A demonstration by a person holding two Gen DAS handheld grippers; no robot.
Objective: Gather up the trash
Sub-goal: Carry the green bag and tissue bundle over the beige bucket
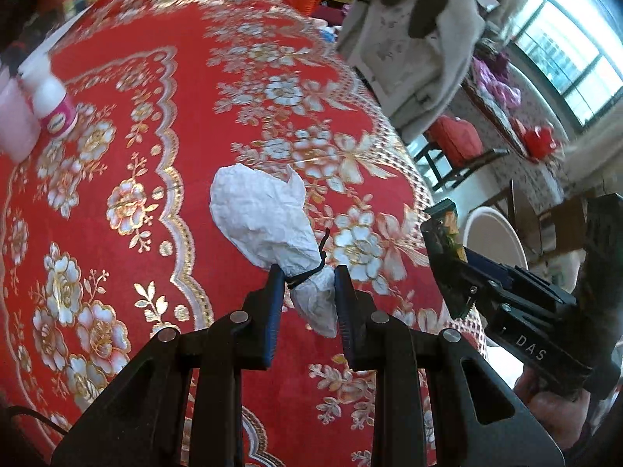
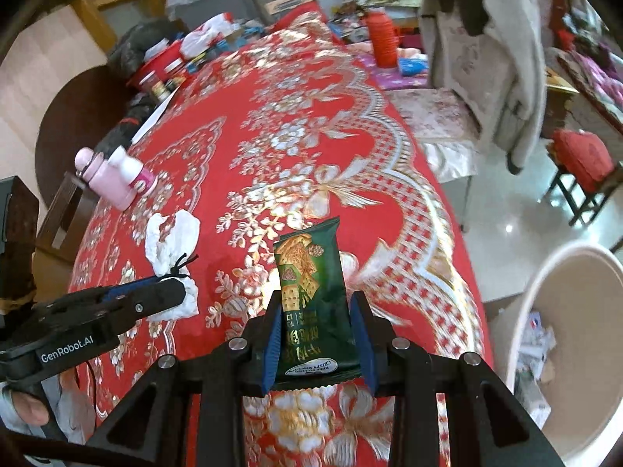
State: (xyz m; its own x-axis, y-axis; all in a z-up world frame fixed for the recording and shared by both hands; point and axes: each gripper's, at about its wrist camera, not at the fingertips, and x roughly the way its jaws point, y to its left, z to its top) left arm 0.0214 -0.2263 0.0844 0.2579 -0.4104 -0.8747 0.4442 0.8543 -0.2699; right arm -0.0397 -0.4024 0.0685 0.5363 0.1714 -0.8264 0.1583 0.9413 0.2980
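Both claws loaded, carrying trash toward the bin.

Left view: my left gripper is clamped on the tied neck of the white tissue wad, long axis pointing away over the red tablecloth.
Right view: my right gripper pinches the green biscuit wrapper upright; next, swing right over the waste bin and release.

Materials as I see them:
Crinkled matt tissue wad, glossy green foil wrapper, shiny embroidered red tablecloth, matt black plastic grippers.
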